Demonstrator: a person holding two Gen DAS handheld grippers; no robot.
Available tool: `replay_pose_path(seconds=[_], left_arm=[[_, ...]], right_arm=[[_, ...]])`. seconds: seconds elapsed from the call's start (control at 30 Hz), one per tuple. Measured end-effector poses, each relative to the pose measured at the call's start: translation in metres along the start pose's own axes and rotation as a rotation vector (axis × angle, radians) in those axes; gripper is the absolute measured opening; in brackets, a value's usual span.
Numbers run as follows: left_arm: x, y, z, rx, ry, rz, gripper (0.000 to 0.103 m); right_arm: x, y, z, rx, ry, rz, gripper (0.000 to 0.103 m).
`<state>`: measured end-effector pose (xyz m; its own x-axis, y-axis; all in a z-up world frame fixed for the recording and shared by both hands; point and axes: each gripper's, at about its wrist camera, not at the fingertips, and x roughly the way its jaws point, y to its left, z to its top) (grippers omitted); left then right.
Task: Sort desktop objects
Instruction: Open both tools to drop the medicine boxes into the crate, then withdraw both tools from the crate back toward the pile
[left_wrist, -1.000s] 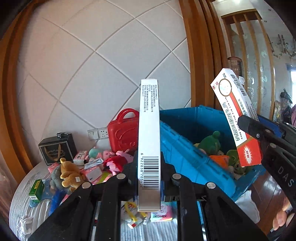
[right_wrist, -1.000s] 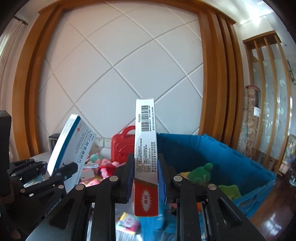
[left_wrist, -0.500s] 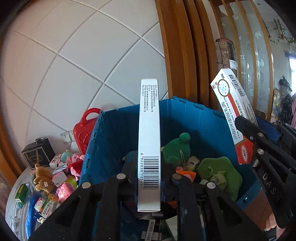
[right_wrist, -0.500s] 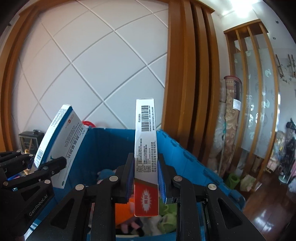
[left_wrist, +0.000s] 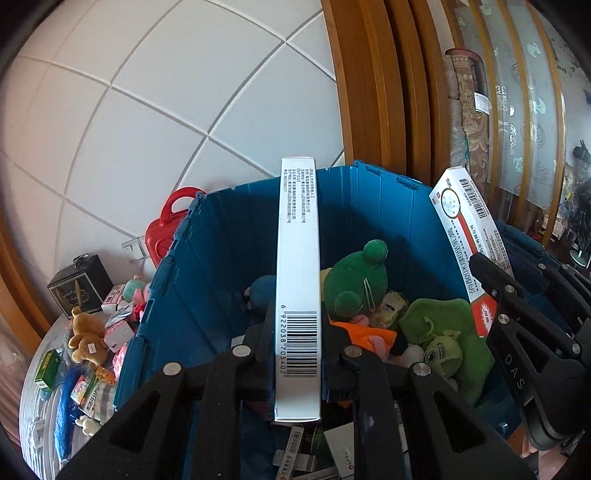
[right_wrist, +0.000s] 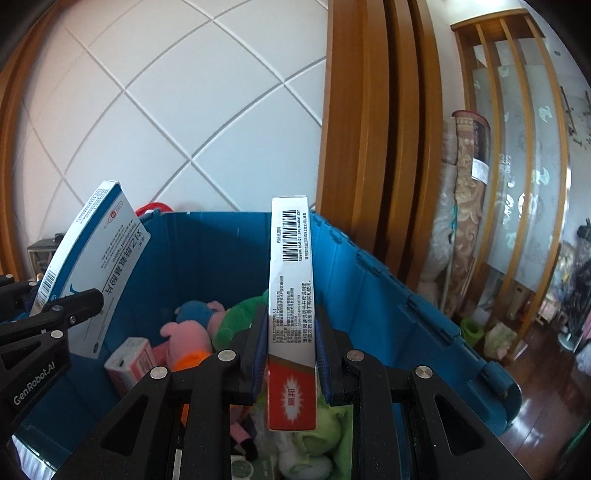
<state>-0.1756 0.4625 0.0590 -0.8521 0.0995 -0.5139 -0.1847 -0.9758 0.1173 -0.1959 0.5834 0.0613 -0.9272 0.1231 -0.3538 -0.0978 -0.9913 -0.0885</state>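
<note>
**Both grippers clamped on medicine boxes above the blue bin**

Left gripper (left_wrist: 297, 354): its jaws are pressed tight against the broad faces of a white and blue medicine box (left_wrist: 297, 280), which is held upright and edge-on, barcode at the lower end. Right gripper (right_wrist: 290, 363): its blue-padded jaws are closed on a white and red medicine box (right_wrist: 291, 306), also held upright, the red end lowest and the barcode near the top. Each box is seen above the open blue plastic bin (left_wrist: 236, 236), over its contents. Inside the bin a green frog plush (left_wrist: 356, 280), a green one-eyed plush (left_wrist: 441, 350), a pink pig plush (right_wrist: 188, 332) and several small cartons are piled. To the left of the bin, a red toy case (left_wrist: 164, 236), a black box (left_wrist: 79, 286) and a brown plush bear (left_wrist: 86, 334) are seen on the table (left_wrist: 37, 417) among other clutter.
</note>
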Motion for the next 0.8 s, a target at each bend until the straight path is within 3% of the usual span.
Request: replay_pose_path(seconds=[0.27,0.33,0.37,0.5,0.63,0.8], left_arm=[[0.001,0.001,-0.001,0.000,0.009,0.010,0.018],[0.000,0.000,0.000,0.003,0.009,0.011,0.022],[-0.001,0.000,0.000,0.003,0.006,0.012,0.028],[-0.006,0.001,0.000,-0.003,-0.026,0.010,0.056],[-0.010,0.002,0.000,-0.015,-0.038,0.018,0.063],[-0.023,0.011,-0.002,-0.044,-0.064,0.014,0.068]], right_arm=[[-0.001,-0.004,-0.001,-0.012,-0.010,-0.007,0.024],[-0.004,-0.005,0.000,-0.011,-0.023,-0.010,0.030],[-0.006,-0.006,0.001,-0.008,-0.030,-0.013,0.038],[-0.014,-0.009,0.004,-0.006,-0.065,-0.026,0.087],[-0.025,-0.010,0.008,-0.008,-0.100,-0.043,0.103],[-0.039,-0.011,0.013,-0.011,-0.123,-0.050,0.103]])
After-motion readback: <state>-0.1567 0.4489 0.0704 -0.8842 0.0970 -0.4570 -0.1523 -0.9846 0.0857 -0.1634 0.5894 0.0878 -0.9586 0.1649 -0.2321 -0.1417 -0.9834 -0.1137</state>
